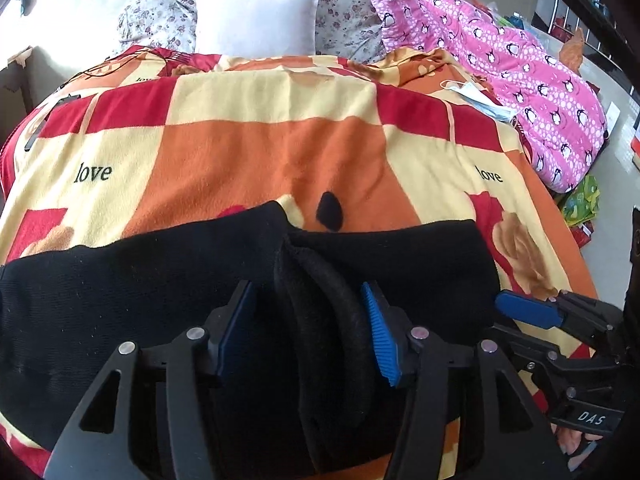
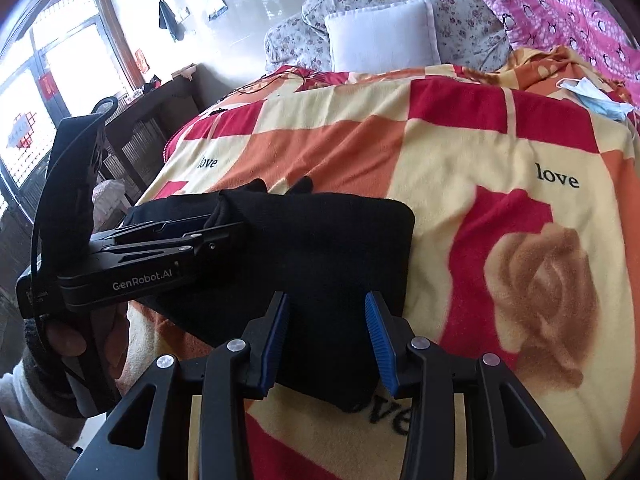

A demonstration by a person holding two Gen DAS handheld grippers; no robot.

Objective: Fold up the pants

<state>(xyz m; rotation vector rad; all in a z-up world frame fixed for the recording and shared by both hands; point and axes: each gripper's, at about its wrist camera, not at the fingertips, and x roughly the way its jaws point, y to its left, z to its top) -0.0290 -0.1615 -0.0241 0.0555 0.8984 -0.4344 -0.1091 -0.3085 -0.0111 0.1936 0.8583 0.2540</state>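
Black pants (image 1: 120, 288) lie folded across the checked orange, red and cream blanket (image 1: 256, 148). In the left wrist view my left gripper (image 1: 305, 287) stands open over them. A raised ridge of black cloth (image 1: 320, 320) stands between its blue pads without being pinched. In the right wrist view the pants (image 2: 340, 240) form a dark rectangle. My right gripper (image 2: 326, 296) is open at their near edge, with flat cloth showing under the gap. The left gripper (image 2: 228, 226) reaches in from the left onto the far fold. The right gripper (image 1: 498, 316) shows at the pants' right end.
A white pillow (image 1: 256, 20) and a floral quilt (image 1: 344, 12) lie at the head of the bed. A pink penguin-print cover (image 1: 552, 92) and a blue face mask (image 1: 480, 100) sit at the right. A dark cabinet (image 2: 160, 120) stands by the bed's left side. A person's hand (image 2: 68, 336) holds the left gripper.
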